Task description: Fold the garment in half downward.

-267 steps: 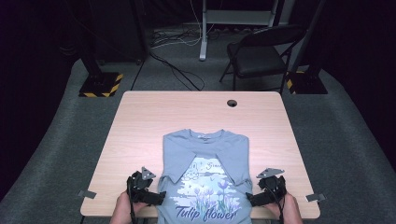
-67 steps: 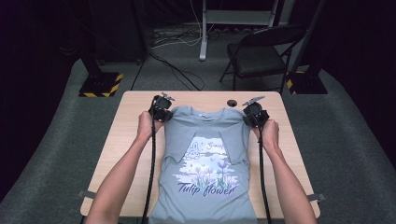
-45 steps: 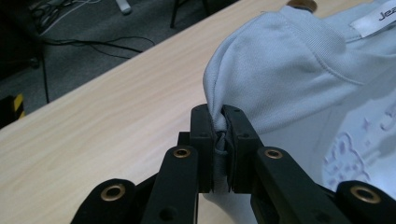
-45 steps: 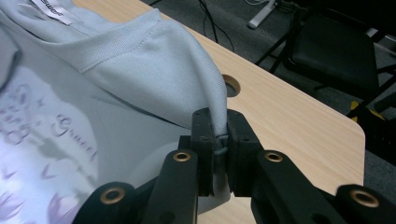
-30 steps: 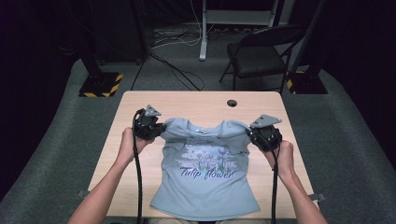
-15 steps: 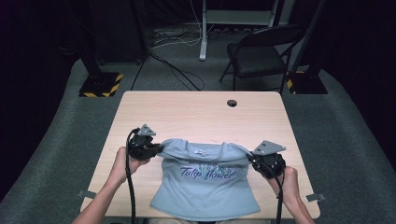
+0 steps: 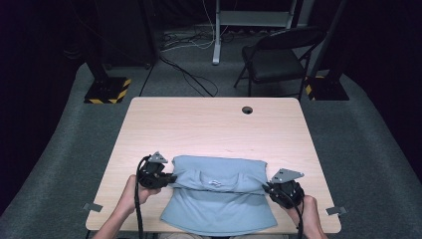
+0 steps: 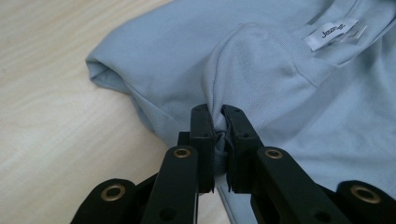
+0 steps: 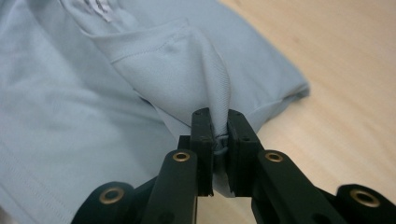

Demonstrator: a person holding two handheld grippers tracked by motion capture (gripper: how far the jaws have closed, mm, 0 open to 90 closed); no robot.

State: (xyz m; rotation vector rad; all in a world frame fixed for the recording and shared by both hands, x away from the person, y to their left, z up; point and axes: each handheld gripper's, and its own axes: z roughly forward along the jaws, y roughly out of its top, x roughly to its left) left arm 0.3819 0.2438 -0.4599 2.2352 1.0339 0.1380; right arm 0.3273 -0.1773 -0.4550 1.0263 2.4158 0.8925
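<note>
A light blue T-shirt [image 7: 219, 196] lies on the near half of the wooden table [image 7: 209, 127], its top part folded over toward the person so the plain back and the neck label [image 7: 215, 183] face up. My left gripper [image 7: 170, 178] is shut on the shirt's left shoulder; the pinched cloth [image 8: 243, 70] bunches between the black jaws of the left gripper [image 8: 219, 135]. My right gripper [image 7: 266, 188] is shut on the right shoulder, with the cloth [image 9: 187, 70] drawn into a peak above the right gripper [image 9: 219, 135]. The shirt's hem hangs over the table's near edge.
The far half of the table is bare wood with a cable hole [image 7: 247, 109]. A folding chair [image 7: 278, 57] and cables stand on the floor beyond. Striped stand bases [image 7: 107, 90] flank the far corners. Tape tabs [image 7: 92, 206] mark the near corners.
Both grippers have pulled the shirt's shoulders toward the person and lower, folding the top over the body. The printed front is now covered by the plain back.
</note>
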